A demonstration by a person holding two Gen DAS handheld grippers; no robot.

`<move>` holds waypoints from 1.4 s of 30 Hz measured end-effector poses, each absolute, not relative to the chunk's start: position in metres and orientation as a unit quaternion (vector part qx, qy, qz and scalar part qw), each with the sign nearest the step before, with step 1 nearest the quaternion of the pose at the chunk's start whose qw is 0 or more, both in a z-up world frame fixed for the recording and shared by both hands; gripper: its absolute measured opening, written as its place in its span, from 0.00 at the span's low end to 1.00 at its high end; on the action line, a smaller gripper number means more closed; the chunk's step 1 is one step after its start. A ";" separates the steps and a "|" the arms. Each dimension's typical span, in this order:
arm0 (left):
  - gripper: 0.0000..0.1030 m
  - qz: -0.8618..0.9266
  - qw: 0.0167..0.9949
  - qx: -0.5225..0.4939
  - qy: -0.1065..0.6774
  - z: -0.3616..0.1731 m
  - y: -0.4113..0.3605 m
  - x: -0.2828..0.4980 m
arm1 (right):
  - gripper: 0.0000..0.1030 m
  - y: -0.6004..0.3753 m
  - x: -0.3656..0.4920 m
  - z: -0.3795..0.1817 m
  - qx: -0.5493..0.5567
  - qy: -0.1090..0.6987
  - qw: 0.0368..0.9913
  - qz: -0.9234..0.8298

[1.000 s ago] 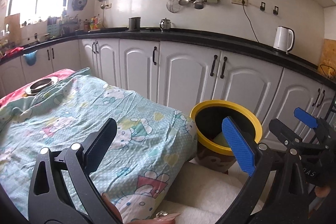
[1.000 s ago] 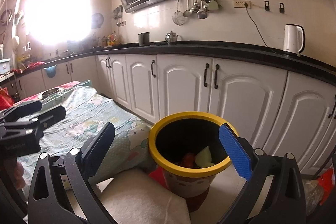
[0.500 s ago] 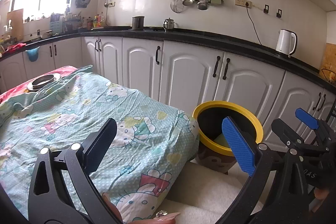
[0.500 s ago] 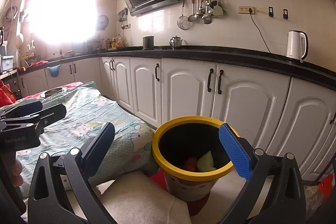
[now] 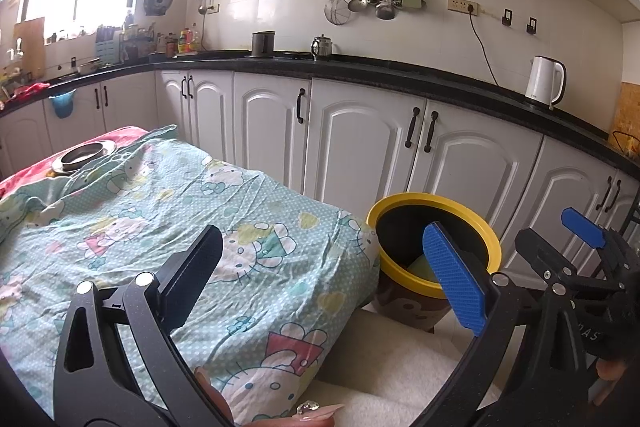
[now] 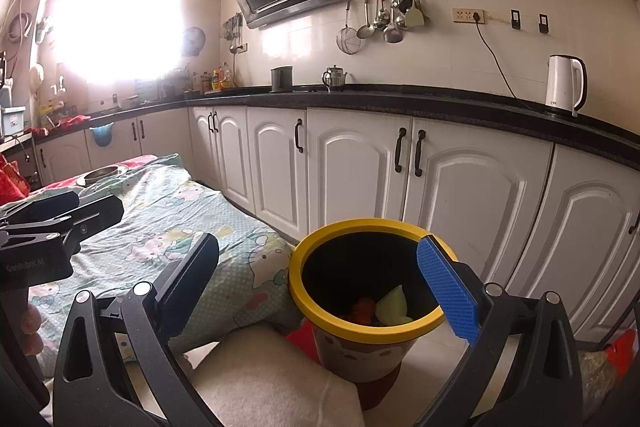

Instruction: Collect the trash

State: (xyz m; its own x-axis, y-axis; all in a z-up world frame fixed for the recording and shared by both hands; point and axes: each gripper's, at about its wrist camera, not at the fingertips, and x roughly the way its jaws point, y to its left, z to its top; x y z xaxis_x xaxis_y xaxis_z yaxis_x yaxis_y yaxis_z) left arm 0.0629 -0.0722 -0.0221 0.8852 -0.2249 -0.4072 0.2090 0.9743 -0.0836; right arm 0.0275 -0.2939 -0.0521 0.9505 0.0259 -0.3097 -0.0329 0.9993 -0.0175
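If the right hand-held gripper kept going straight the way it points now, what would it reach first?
Most likely the yellow-rimmed trash bin: it sits directly between the open fingers of the right hand-held gripper, in front of the white cabinet doors. Depth is unclear, so it could pass just over the rim.

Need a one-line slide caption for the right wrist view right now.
Open right gripper poised over the yellow-rimmed trash bin, red and pale green scraps already inside, beside the cartoon-print cloth.

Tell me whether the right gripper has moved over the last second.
Yes. The right gripper has tilted up: the kettle and bin sit lower in its view.
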 end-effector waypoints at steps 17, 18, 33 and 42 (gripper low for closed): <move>0.89 -0.112 0.971 -0.019 0.210 -0.022 -0.073 0.063 | 0.94 -0.294 0.027 -0.053 -0.011 0.157 0.987 0.014; 0.89 -0.112 0.971 -0.019 0.211 -0.022 -0.073 0.063 | 0.94 -0.293 0.028 -0.053 -0.011 0.157 0.987 0.014; 0.89 -0.121 0.968 -0.025 0.219 -0.024 -0.070 0.066 | 0.94 -0.293 0.027 -0.052 -0.012 0.157 0.987 0.014; 0.89 -0.124 0.966 -0.023 0.225 -0.027 -0.072 0.068 | 0.94 -0.293 0.027 -0.053 -0.014 0.155 0.988 0.013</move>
State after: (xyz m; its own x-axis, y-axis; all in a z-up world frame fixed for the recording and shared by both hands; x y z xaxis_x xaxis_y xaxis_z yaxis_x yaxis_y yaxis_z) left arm 0.0682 -0.0718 -0.0265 0.8678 -0.2501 -0.4293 0.2295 0.9681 -0.1002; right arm 0.0266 -0.2926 -0.0530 0.9517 0.0212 -0.3062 -0.0297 0.9993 -0.0231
